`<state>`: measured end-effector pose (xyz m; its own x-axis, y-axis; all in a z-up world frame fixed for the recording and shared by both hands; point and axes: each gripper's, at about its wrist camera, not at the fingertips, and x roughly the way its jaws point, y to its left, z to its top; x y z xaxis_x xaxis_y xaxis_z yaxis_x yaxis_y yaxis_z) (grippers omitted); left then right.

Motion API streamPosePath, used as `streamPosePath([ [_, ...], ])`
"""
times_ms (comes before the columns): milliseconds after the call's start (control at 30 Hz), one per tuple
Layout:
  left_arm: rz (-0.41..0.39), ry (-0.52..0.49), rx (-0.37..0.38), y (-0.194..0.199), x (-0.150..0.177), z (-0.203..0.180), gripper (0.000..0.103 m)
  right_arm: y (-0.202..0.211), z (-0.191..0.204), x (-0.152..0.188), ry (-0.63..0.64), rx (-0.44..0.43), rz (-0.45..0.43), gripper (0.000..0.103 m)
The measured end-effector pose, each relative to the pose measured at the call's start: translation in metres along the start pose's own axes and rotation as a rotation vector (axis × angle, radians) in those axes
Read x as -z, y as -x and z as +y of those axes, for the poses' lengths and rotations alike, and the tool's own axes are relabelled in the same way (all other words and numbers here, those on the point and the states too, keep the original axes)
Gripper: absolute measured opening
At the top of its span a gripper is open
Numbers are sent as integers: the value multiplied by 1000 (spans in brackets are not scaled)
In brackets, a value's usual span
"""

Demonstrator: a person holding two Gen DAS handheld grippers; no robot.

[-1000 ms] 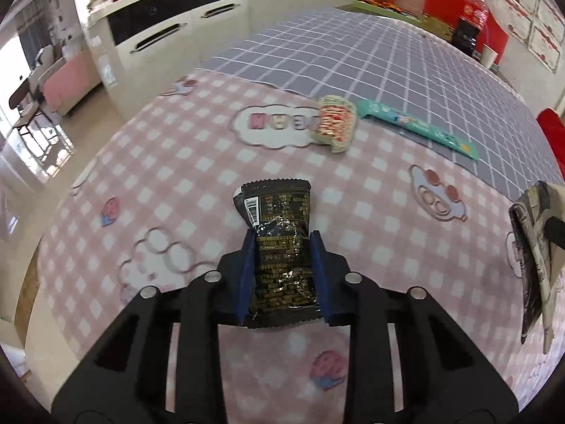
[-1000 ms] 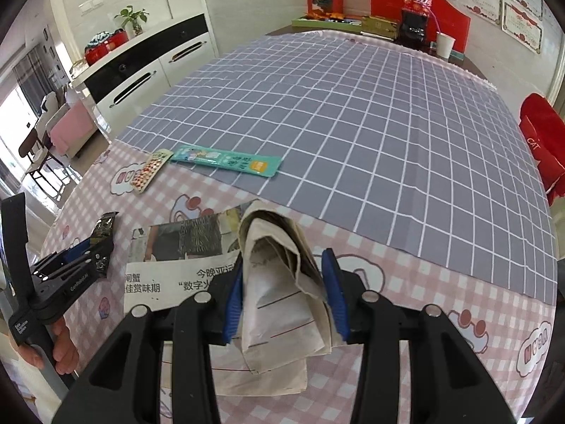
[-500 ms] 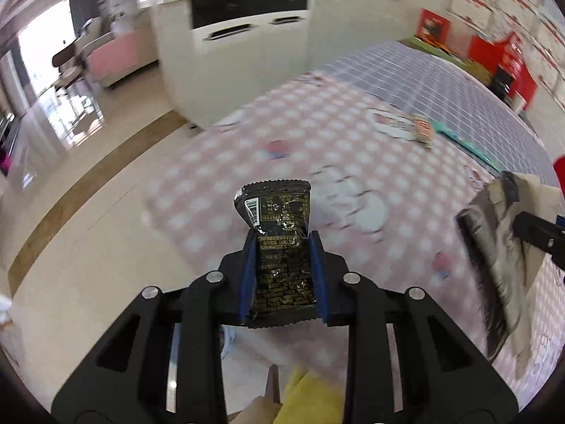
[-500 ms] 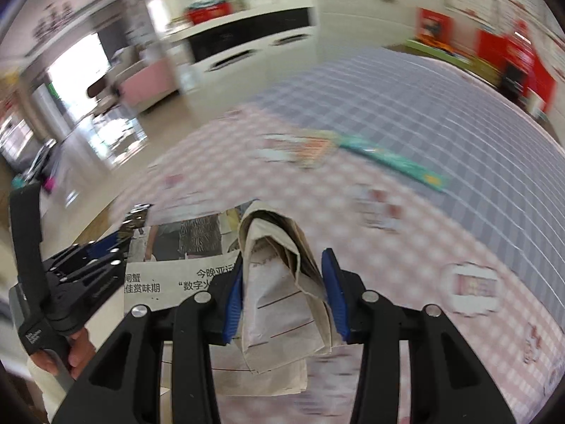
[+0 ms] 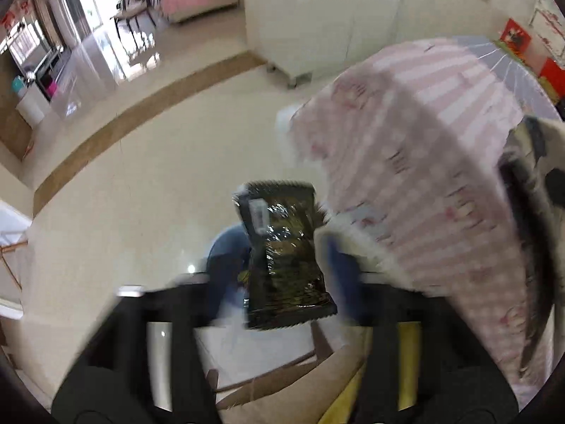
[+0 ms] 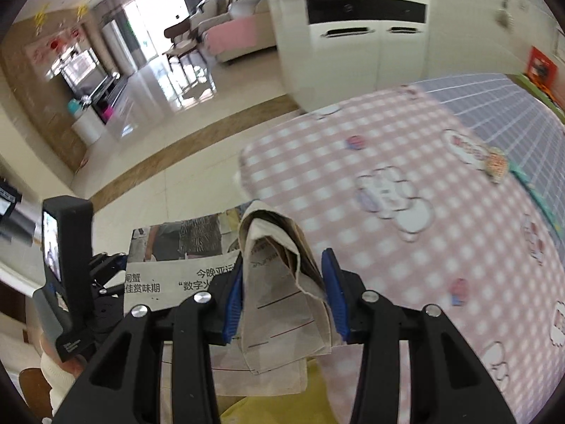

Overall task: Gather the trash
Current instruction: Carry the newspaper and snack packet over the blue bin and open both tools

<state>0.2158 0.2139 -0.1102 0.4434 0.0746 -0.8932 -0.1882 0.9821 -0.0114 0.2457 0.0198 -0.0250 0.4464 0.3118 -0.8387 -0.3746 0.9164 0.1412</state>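
A: Two items are off the worktop (image 6: 406, 190): a wrapper (image 5: 284, 258) at the left gripper (image 5: 282, 268), a newspaper (image 6: 282, 282) at the right gripper (image 6: 284, 282). What are the failure modes?

B: Left first. Its jaws have just been opening; the wrapper sits between the blue fingers (image 5: 340, 272) with a gap on each side, so it is released, not clamped. It tilts and hangs forward of the tips. If no bin lies directly below, it lands on the floor (image 5: 141, 194). A cardboard edge (image 5: 275, 378) and yellow material show under the fingers; whether that is the bin I cannot tell.

A: Right side?

B: Closed on the folded newspaper, pads pressing both flanks. Loose sheets trail left and below the fingers, toward the left gripper; these may snag or slide free.
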Motion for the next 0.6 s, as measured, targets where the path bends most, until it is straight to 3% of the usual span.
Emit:
streamPosePath([
  [133,-21,22,-36,-1,10,22,71,-16,20,-1,33,3,25,42],
  [267,-2,120,-40,-4,16,52,71,-36,44,-5,64,7,37,42],
  [500,10,253,-128,-1,40,103,74,-89,96,-10,145,14,100,42],
  [567,16,288,-158,0,48,119,74,-103,110,-12,155,12,110,52],
  [600,21,308,-166,0,53,127,74,-114,118,-14,162,-7,105,76],
])
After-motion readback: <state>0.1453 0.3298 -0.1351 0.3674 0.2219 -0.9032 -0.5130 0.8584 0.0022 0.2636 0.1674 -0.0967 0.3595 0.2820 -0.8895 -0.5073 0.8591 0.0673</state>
